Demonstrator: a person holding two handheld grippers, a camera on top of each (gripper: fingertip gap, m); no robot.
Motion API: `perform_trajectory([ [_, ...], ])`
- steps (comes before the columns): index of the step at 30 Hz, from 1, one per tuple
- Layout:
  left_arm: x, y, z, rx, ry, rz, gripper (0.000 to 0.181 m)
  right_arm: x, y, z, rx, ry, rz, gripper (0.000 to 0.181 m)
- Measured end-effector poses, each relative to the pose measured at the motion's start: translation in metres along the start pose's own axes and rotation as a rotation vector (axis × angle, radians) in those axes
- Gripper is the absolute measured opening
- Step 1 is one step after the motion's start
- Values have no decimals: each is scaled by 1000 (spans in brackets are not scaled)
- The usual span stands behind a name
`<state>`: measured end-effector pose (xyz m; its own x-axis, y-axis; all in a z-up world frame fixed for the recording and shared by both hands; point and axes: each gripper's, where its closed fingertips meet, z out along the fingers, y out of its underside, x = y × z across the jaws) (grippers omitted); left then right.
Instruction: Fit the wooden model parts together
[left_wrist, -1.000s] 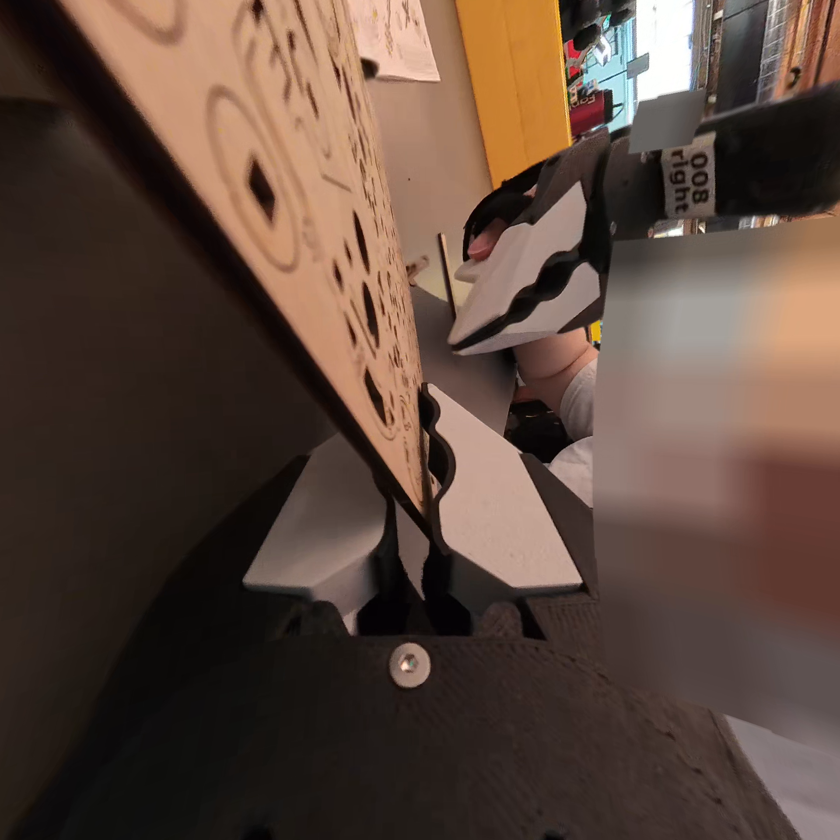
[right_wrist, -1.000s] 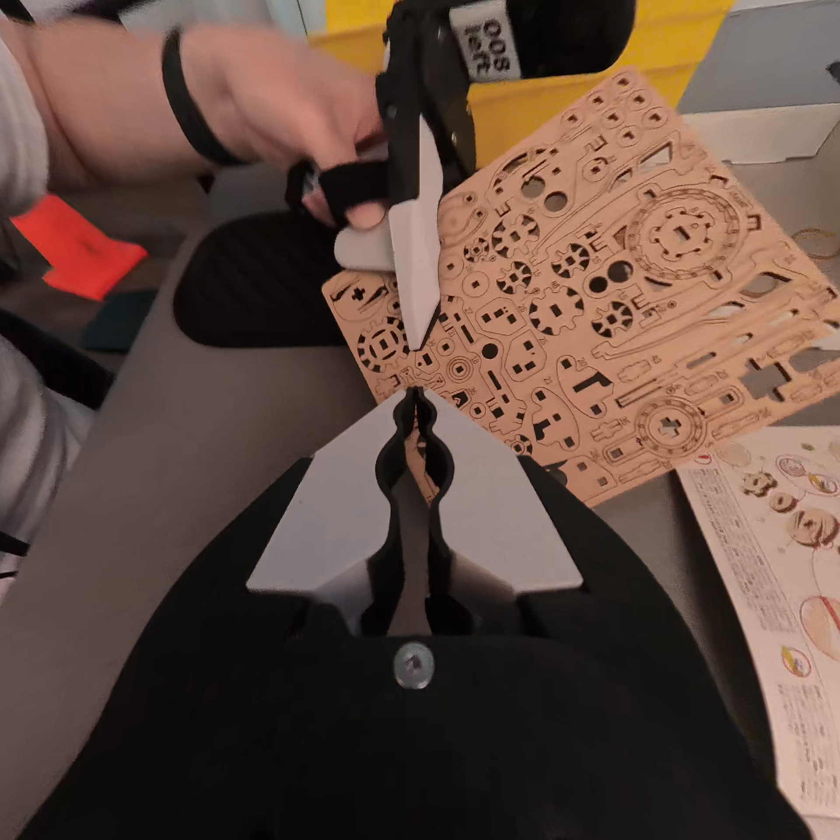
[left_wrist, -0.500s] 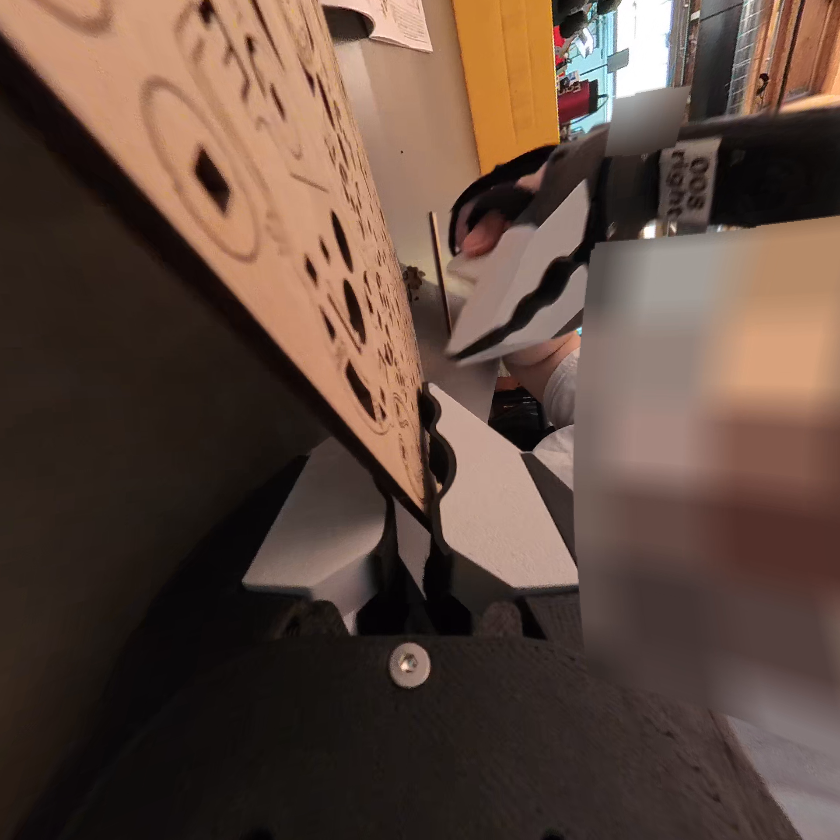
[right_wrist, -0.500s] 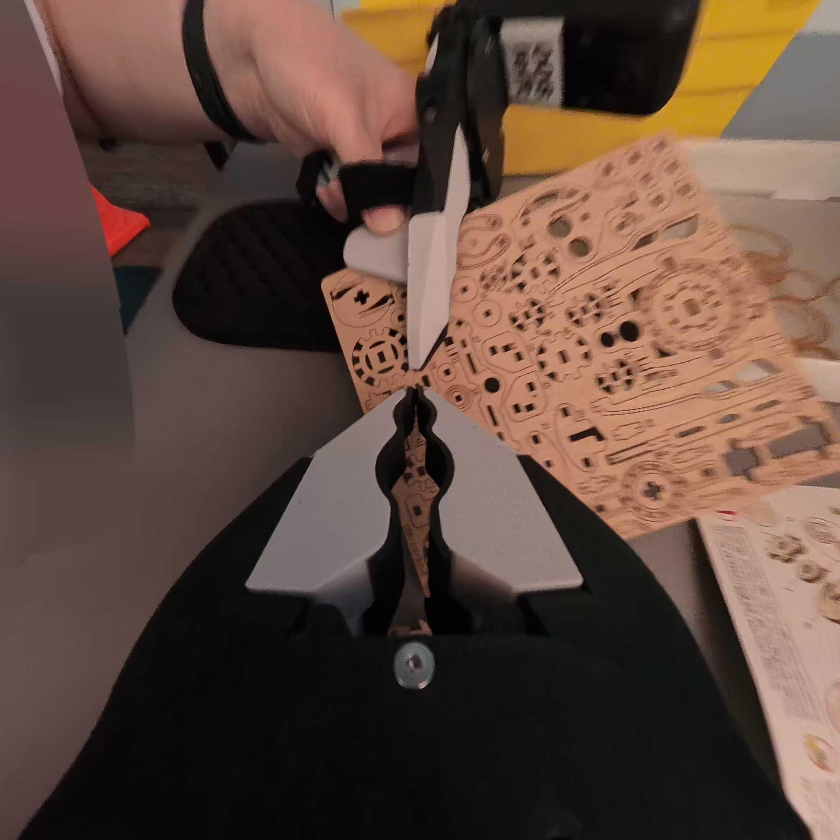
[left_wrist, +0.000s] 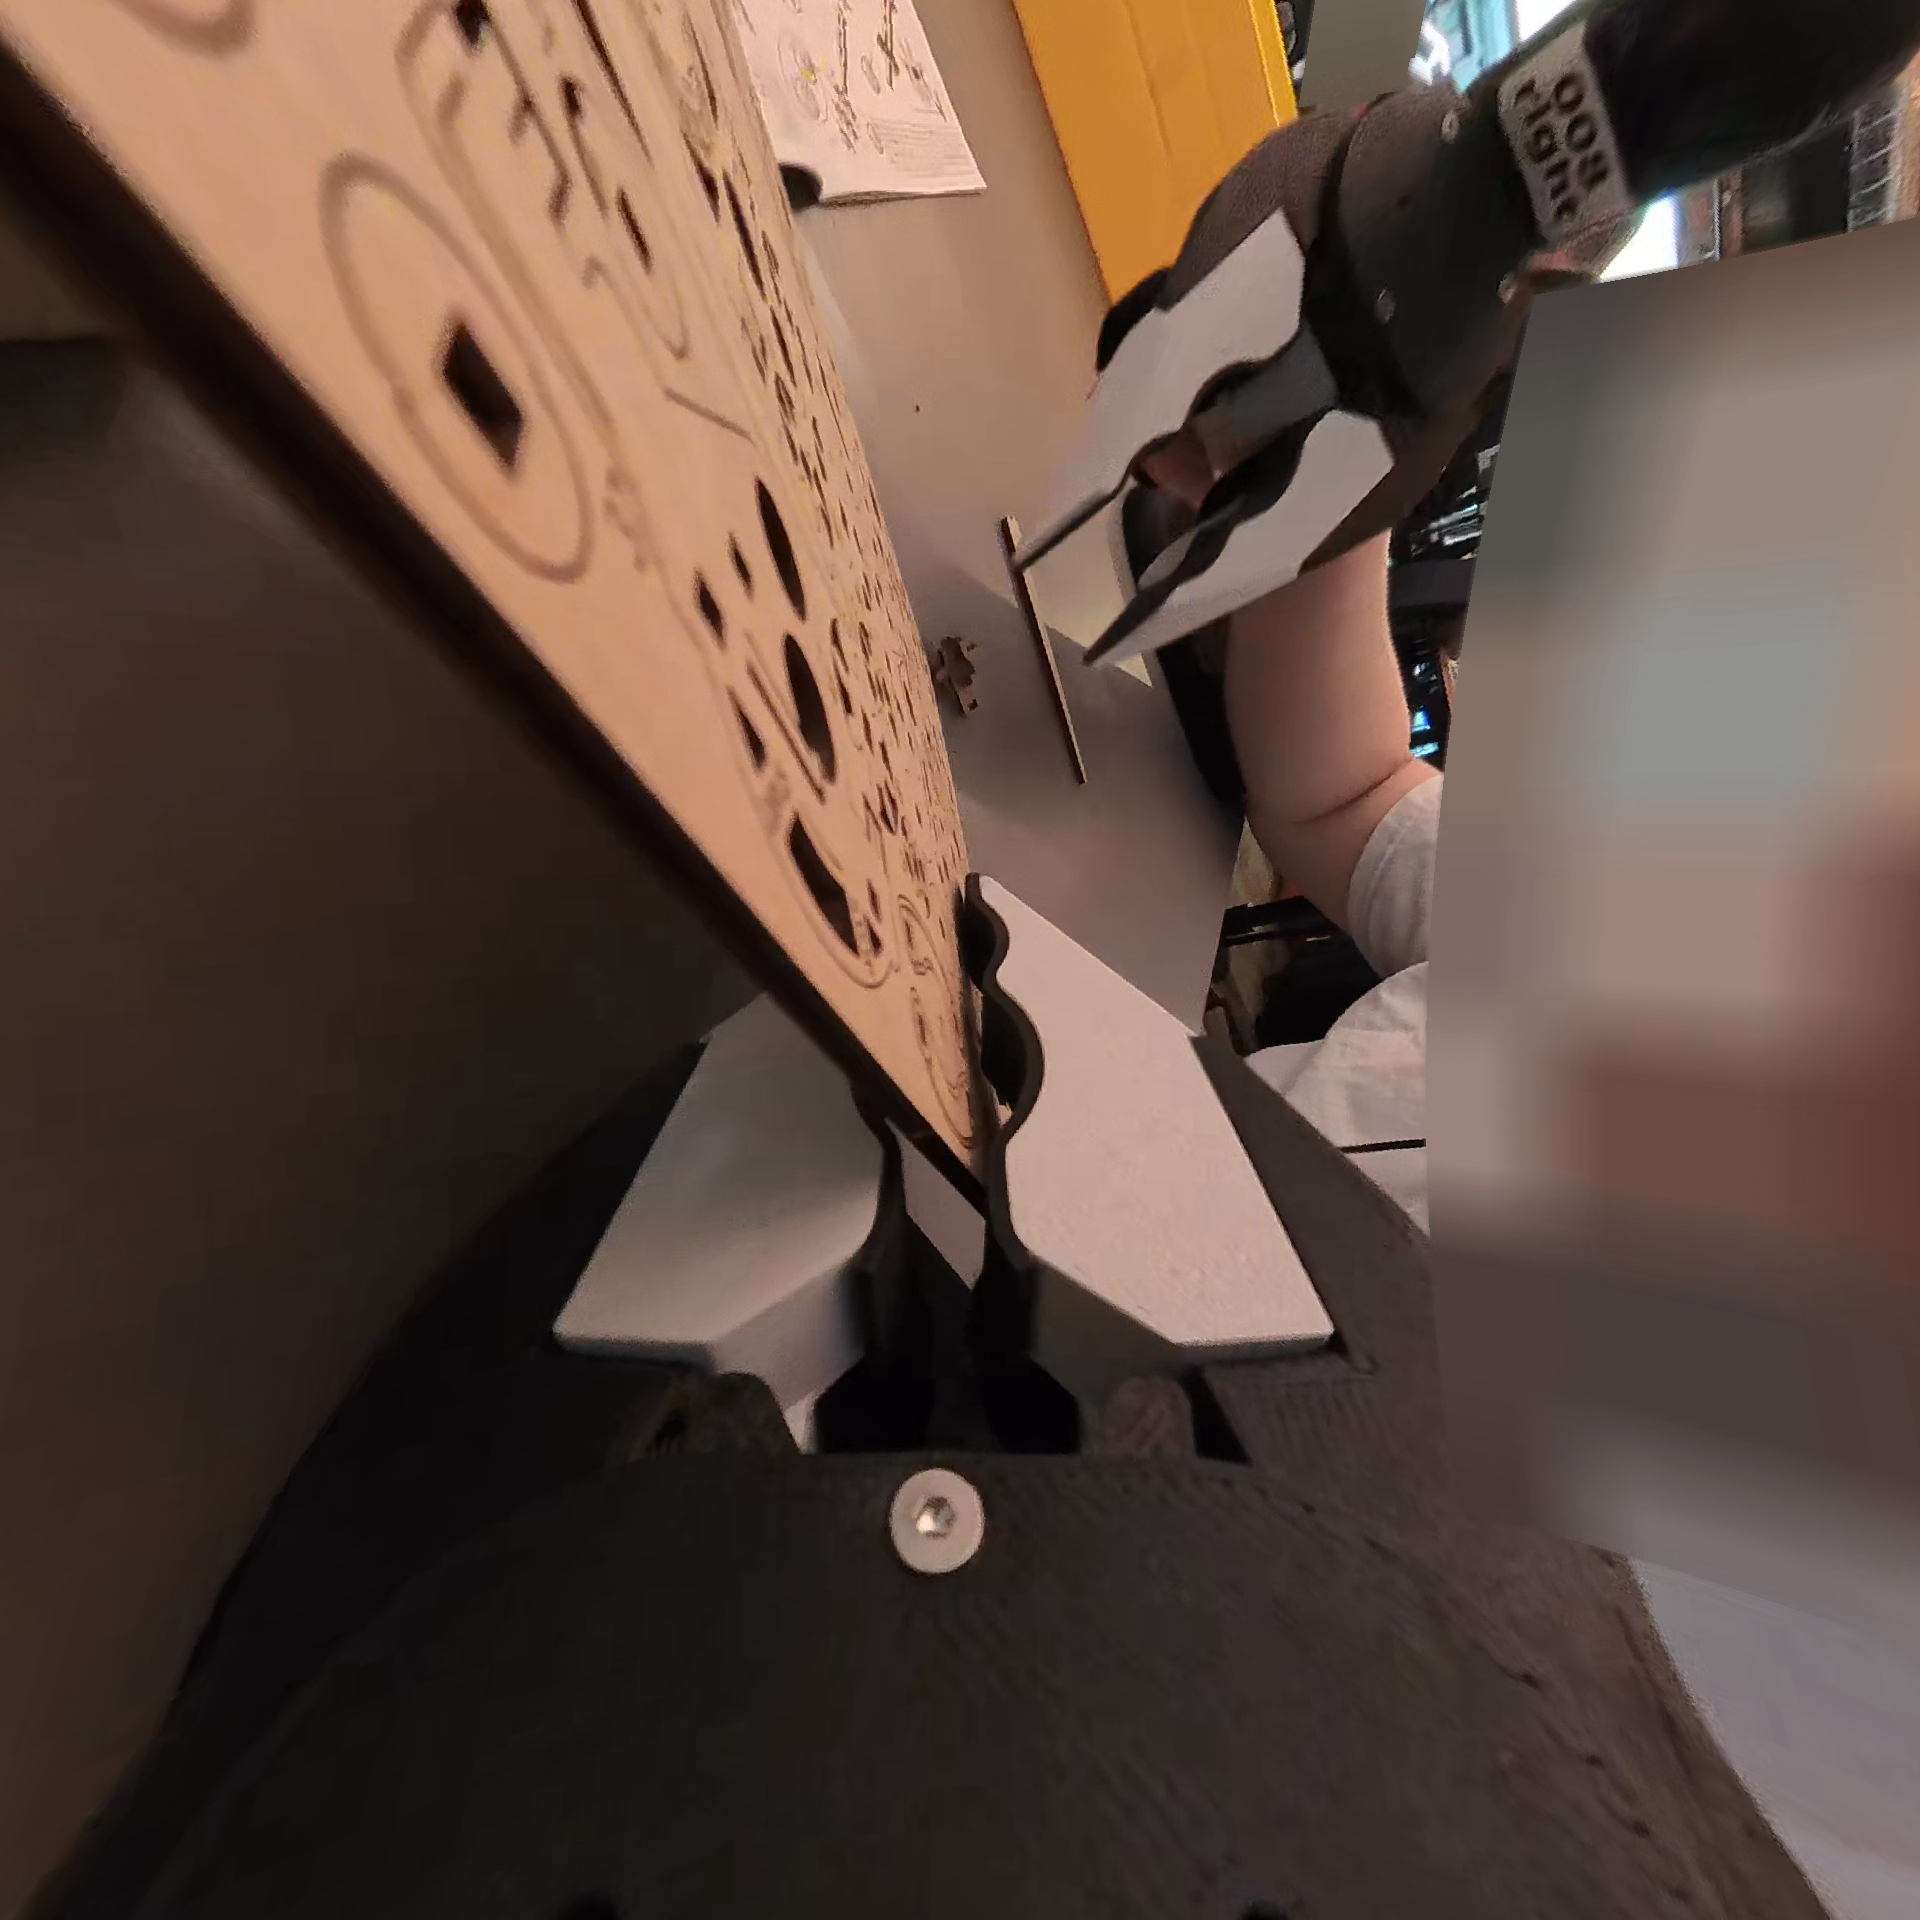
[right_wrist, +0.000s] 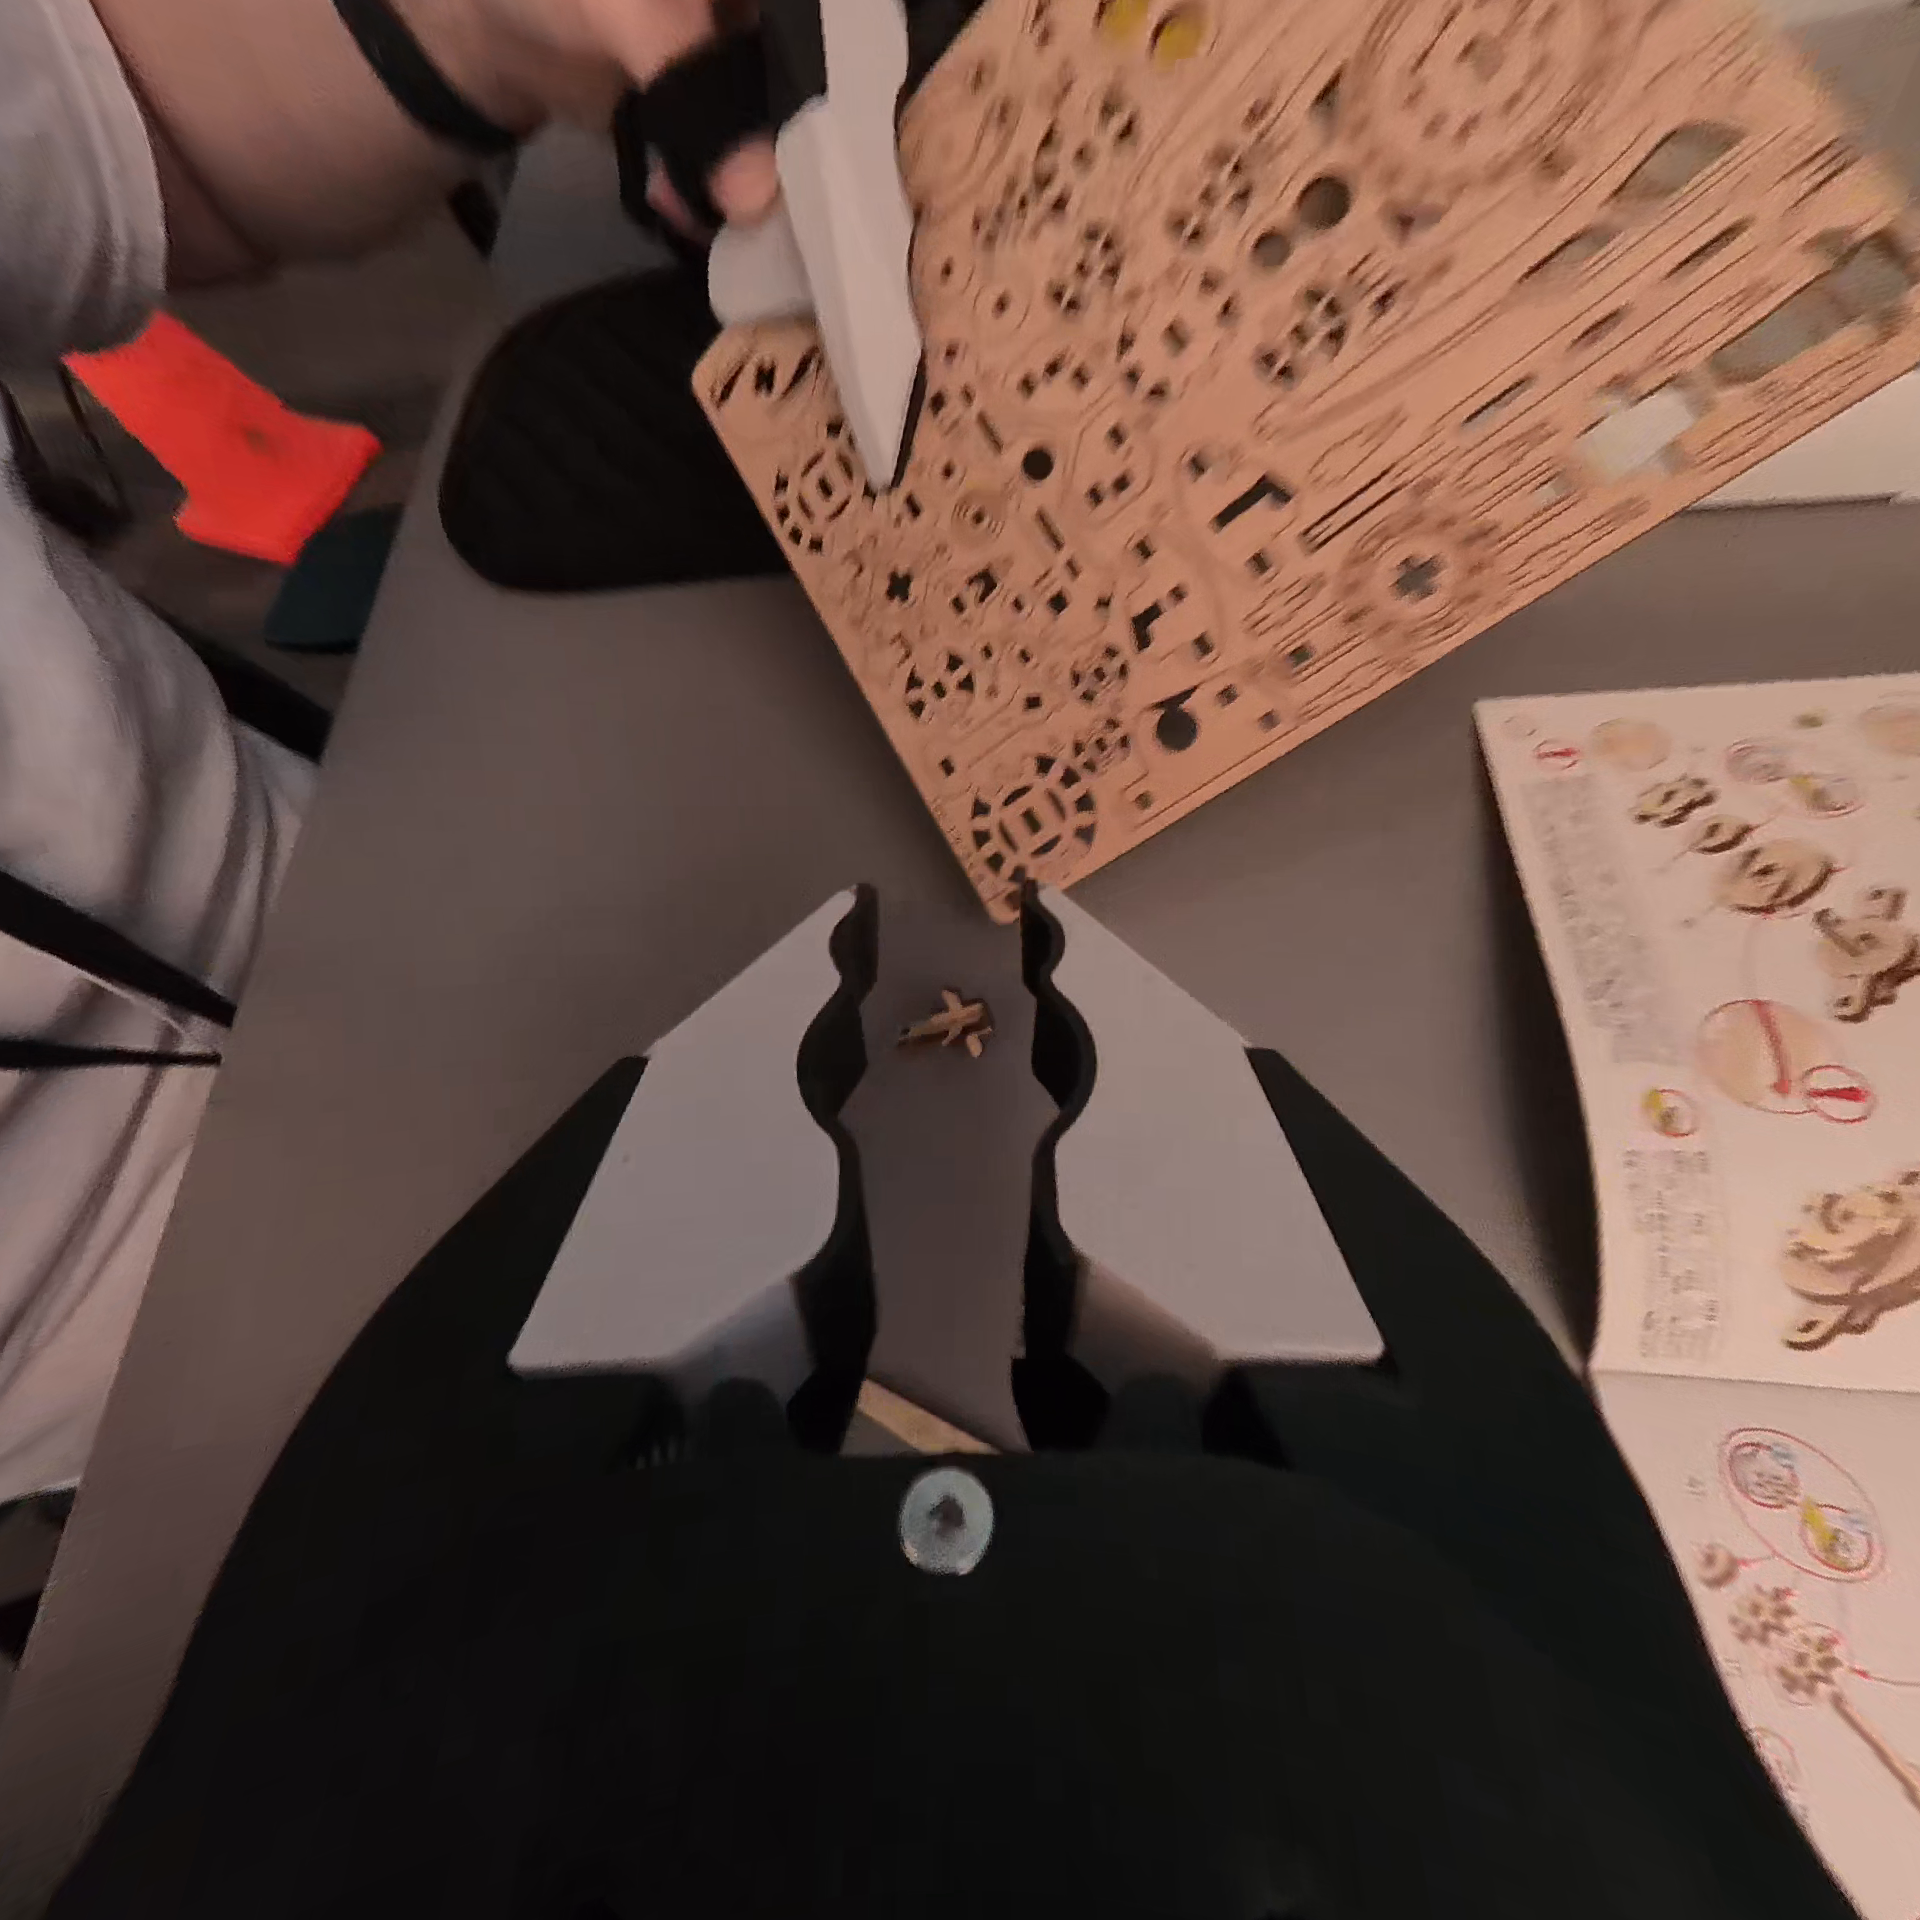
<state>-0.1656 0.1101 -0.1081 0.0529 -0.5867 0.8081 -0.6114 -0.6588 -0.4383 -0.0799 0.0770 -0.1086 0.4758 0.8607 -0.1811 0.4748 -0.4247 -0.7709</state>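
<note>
Holding the wooden parts sheet (right_wrist: 1299, 436) off the desk (right_wrist: 623, 831) in my left fingers (left_wrist: 977, 1049), which are pressed together on its lower corner; the sheet stands tilted above the desk surface. My right fingers (right_wrist: 940, 935) are spread and hold nothing. A small loose wooden part (right_wrist: 948, 1023) lies flat on the desk, framed in the gap between them.

Risks, as I judge them:
- The loose part is tiny and flat. Closing on it at the wrong height could flick it away or pin it against the desk without a grip.
- The sheet's bottom corner hangs just beside my right fingers; a forward move could knock it and twist it in the left grip.
- The left hold is on one corner only, so the sheet may pivot or sag.
- The right wrist view is motion-blurred, so alignment is uncertain.

Condition of the sheet: thin pale plywood, laser-cut with dark-edged gears, slots and rings, some openings already empty. An illustrated instruction leaflet (right_wrist: 1714, 1039) lies on the desk to the right.
</note>
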Motion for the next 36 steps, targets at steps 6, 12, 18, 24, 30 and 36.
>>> perform_trajectory([
  [6,-3,-9,1,44,42,3,1,-9,31,15,-106,85,-176,45],
  [12,-5,-14,2,61,82,0,1,-3,42,20,-161,159,-286,38],
  [18,-3,-14,2,55,91,5,1,-2,44,22,-153,136,-249,32],
  [24,-2,-15,5,55,103,-1,1,-2,45,22,-163,141,-266,24],
  [30,0,-20,8,53,103,0,1,34,56,-7,-191,267,-195,24],
  [36,10,-29,22,23,122,33,1,49,67,-20,-119,235,-15,24],
])
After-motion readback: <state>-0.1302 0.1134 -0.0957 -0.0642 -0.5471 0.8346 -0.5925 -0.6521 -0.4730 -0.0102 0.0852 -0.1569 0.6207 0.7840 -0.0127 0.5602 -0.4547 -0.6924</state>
